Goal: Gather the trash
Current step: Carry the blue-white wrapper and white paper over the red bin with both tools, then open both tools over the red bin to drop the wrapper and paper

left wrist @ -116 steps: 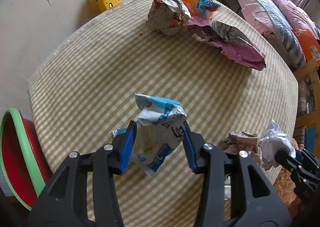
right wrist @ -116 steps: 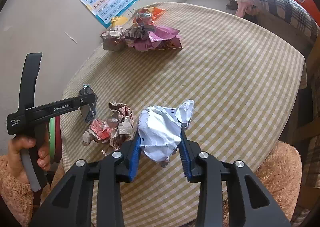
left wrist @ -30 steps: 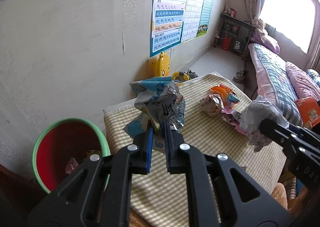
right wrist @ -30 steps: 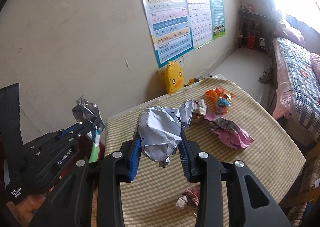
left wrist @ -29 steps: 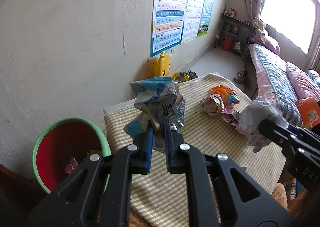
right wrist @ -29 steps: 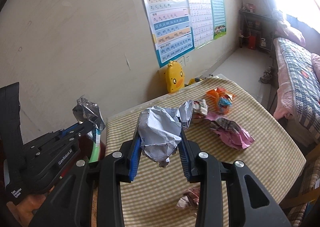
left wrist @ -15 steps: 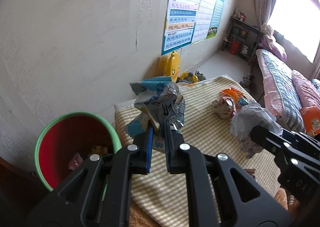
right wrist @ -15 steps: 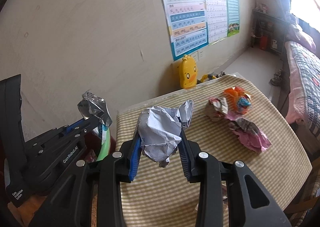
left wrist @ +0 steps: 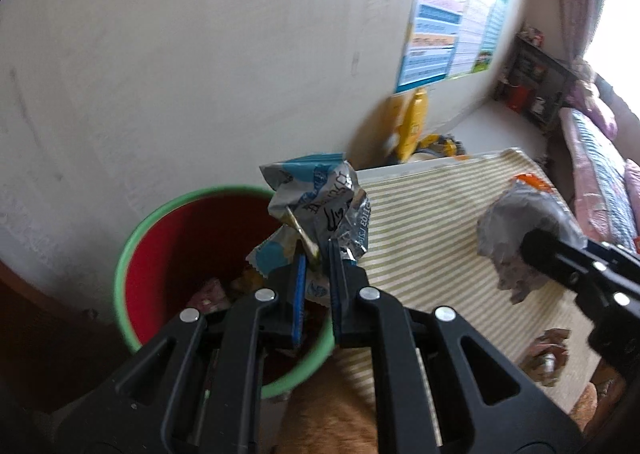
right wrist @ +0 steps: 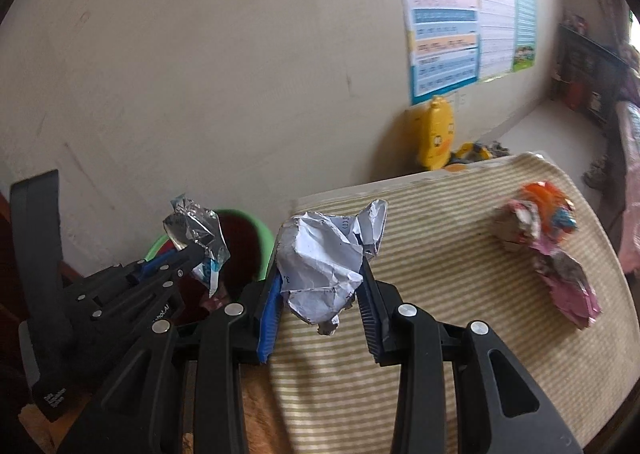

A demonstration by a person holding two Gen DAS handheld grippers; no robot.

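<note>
My left gripper (left wrist: 318, 254) is shut on a crumpled blue-and-silver wrapper (left wrist: 320, 200) and holds it over the near rim of a red bin with a green rim (left wrist: 160, 222); it also shows in the right wrist view (right wrist: 188, 250). My right gripper (right wrist: 320, 278) is shut on a crumpled white paper ball (right wrist: 324, 254), held above the left edge of the checked table (right wrist: 460, 294). That paper ball shows in the left wrist view (left wrist: 516, 226). The bin (right wrist: 256, 238) stands left of the table and holds some trash.
More crumpled wrappers, orange and pink, lie at the table's far right (right wrist: 552, 238). A small crumpled piece (left wrist: 546, 350) lies near the table's front edge. A yellow duck toy (right wrist: 436, 138) stands by the wall under posters. A bed is at the far right.
Both grippers have swung left and down toward the bin, each holding its trash. The left gripper's wrapper now hangs over the bin's opening; the bin looks larger and closer.
</note>
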